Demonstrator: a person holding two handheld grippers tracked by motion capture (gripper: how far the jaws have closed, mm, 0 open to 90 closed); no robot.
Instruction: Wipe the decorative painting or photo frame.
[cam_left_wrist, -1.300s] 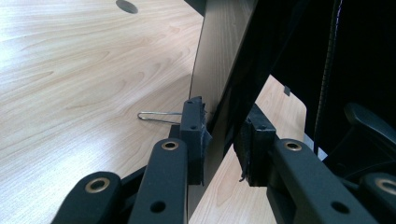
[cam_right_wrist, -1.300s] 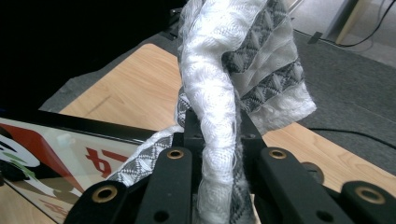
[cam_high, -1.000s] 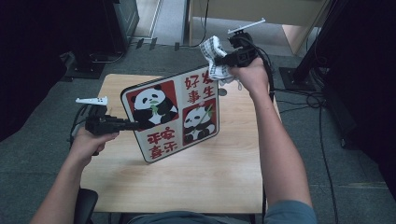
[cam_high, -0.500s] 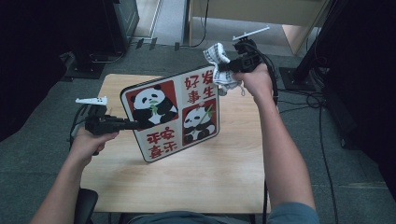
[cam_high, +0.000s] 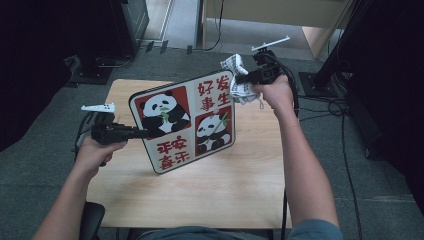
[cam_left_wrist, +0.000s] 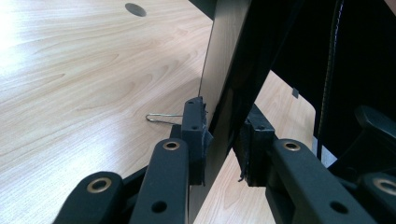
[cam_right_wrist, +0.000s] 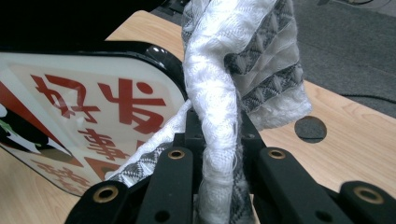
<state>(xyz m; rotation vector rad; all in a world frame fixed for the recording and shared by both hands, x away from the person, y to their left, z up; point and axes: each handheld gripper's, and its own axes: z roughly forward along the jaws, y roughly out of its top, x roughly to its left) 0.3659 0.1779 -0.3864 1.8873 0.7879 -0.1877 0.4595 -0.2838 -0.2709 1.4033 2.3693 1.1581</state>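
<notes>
A rounded board (cam_high: 182, 122) with two panda pictures and red characters stands tilted above the wooden table (cam_high: 225, 190). My left gripper (cam_high: 142, 132) is shut on the board's left edge; in the left gripper view its pads (cam_left_wrist: 196, 135) pinch the dark board edge (cam_left_wrist: 219, 84). My right gripper (cam_high: 242, 79) is shut on a crumpled white and grey cloth (cam_high: 244, 91) that touches the board's top right corner. In the right gripper view the cloth (cam_right_wrist: 224, 70) bulges up between the jaws of my right gripper (cam_right_wrist: 219, 130), beside the board (cam_right_wrist: 93, 93).
A thin wire clip (cam_left_wrist: 161, 117) lies on the tabletop (cam_left_wrist: 70, 84) behind the left jaw. Round cable holes (cam_right_wrist: 311, 129) are cut into the table. Grey carpet, cables and dark stands surround the table; a black stand base (cam_high: 320, 82) sits at the right.
My right hand has come down a little with the cloth, from above the board's top right corner onto it. The board and the left hand have stayed put.
</notes>
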